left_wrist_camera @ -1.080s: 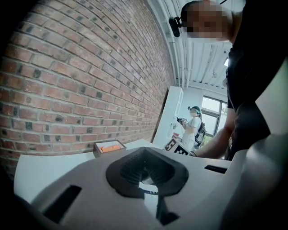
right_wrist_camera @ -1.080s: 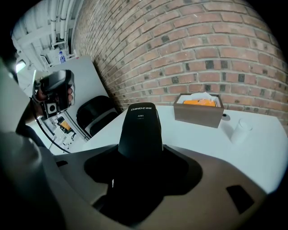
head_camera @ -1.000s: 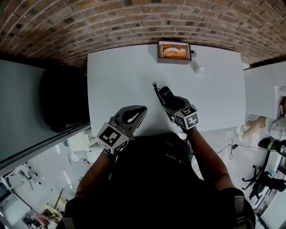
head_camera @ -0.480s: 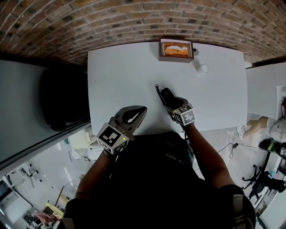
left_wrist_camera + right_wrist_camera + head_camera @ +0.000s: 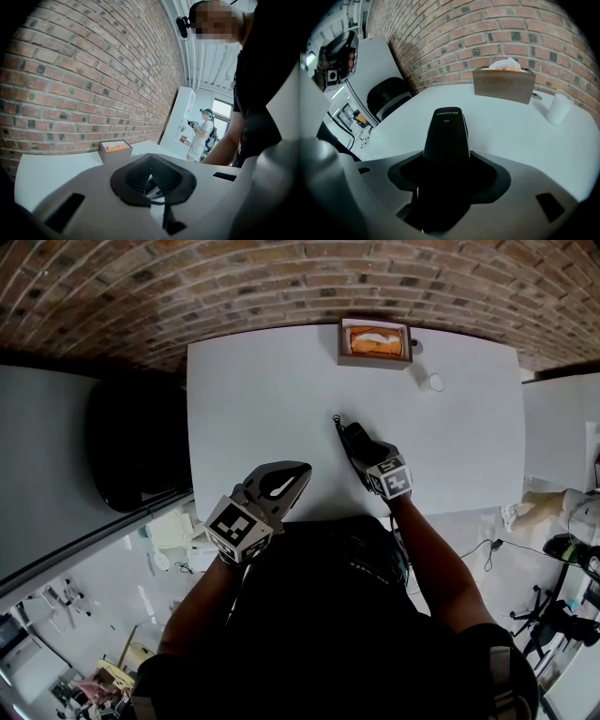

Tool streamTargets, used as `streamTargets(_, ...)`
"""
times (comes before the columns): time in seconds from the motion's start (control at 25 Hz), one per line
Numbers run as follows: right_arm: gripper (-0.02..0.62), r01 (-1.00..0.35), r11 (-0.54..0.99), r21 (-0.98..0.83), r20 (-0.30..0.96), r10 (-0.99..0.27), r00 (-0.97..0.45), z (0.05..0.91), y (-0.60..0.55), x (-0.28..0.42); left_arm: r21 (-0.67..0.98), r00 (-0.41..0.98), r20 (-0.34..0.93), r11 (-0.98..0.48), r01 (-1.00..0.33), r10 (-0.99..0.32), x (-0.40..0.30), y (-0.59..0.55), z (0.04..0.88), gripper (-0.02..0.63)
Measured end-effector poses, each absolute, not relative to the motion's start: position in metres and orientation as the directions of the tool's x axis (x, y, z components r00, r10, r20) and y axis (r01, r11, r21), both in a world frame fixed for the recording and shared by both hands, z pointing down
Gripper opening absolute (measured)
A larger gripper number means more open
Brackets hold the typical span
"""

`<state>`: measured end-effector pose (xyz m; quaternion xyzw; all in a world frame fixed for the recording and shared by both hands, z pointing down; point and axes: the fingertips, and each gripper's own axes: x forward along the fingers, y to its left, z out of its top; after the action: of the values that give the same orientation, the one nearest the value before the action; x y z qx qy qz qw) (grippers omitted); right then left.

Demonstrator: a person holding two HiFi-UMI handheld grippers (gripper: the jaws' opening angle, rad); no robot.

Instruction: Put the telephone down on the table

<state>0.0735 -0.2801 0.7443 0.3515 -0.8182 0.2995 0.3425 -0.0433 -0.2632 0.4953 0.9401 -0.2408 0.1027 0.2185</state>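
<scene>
The black telephone handset (image 5: 446, 135) sticks out forward from my right gripper (image 5: 446, 176), which is shut on its lower half. From the head view the telephone (image 5: 352, 435) is over the white table (image 5: 262, 399), right of the middle, with the right gripper (image 5: 364, 454) just behind it. Whether the handset touches the tabletop I cannot tell. My left gripper (image 5: 281, 486) is at the table's near edge, shut, with nothing in it; its dark pads (image 5: 136, 180) meet in the left gripper view.
A wooden box (image 5: 375, 341) with something orange inside stands at the far edge, a small white cup (image 5: 432, 382) to its right. A black chair (image 5: 131, 442) stands left of the table. A person (image 5: 201, 136) stands far off.
My right gripper has carried the telephone a little farther out over the table. The left gripper has stayed where it was.
</scene>
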Motion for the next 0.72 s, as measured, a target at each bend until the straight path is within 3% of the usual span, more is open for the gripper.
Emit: streamTargets(0.72, 0.275, -0.808, 0.553, -0.205, 0.801, -0.380, -0.463, 0.789, -0.265, 0.090, 0.371, 0.863, 0.313, -0.786, -0.495, -0.396, -0.042, -0.263, 0.500, 0.006)
